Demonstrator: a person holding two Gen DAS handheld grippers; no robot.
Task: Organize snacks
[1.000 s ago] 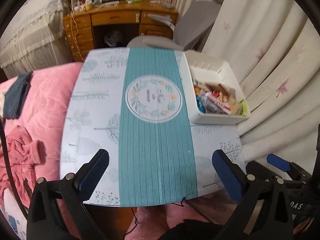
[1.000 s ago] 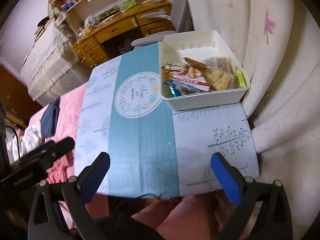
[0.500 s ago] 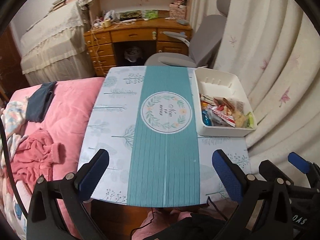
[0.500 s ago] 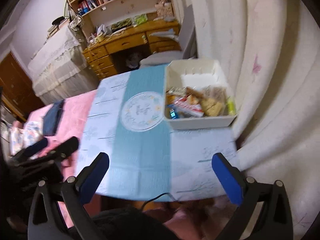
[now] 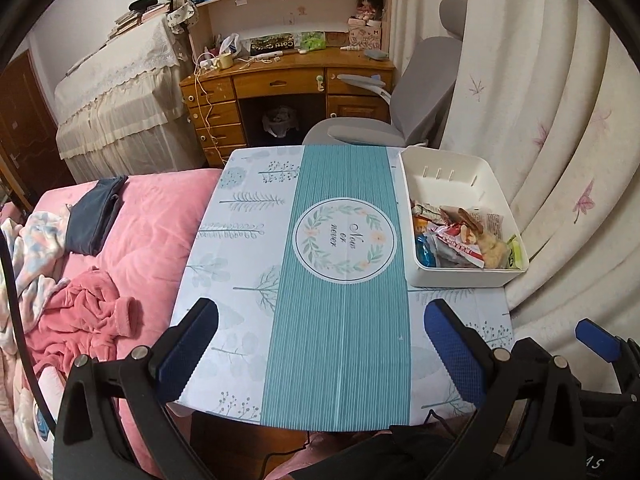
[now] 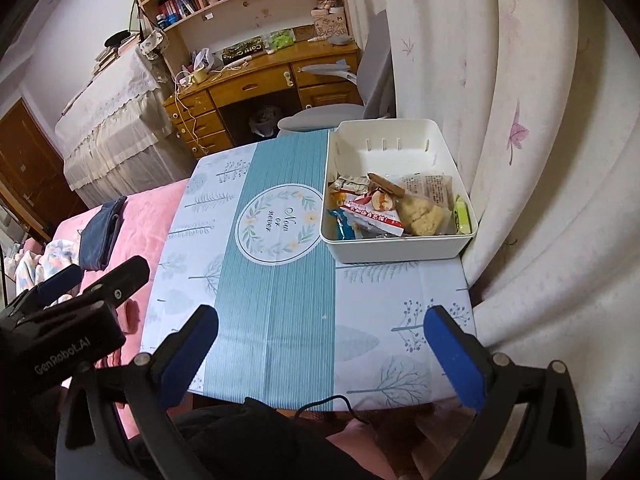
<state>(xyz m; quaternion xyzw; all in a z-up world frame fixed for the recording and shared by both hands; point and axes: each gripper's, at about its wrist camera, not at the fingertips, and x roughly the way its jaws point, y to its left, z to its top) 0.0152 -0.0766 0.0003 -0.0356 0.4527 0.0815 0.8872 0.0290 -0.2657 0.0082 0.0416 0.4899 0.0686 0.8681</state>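
While the white rectangular plastic bin [image 6: 400, 246] sits at the curtain-side edge of the table with the teal-striped printed cloth [image 5: 340, 320], the wrapped snacks [image 6: 384, 204] lie heaped in the bin's near half. The left gripper [image 5: 320, 344] and the right gripper [image 6: 320, 344] hover over the table's near edge, well short of the bin, each with blue-padded jaws spread wide and holding nothing.

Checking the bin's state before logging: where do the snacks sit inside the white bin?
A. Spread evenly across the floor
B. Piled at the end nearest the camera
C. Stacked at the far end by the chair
B: the snacks crowd the near end of the white bin, far half bare.
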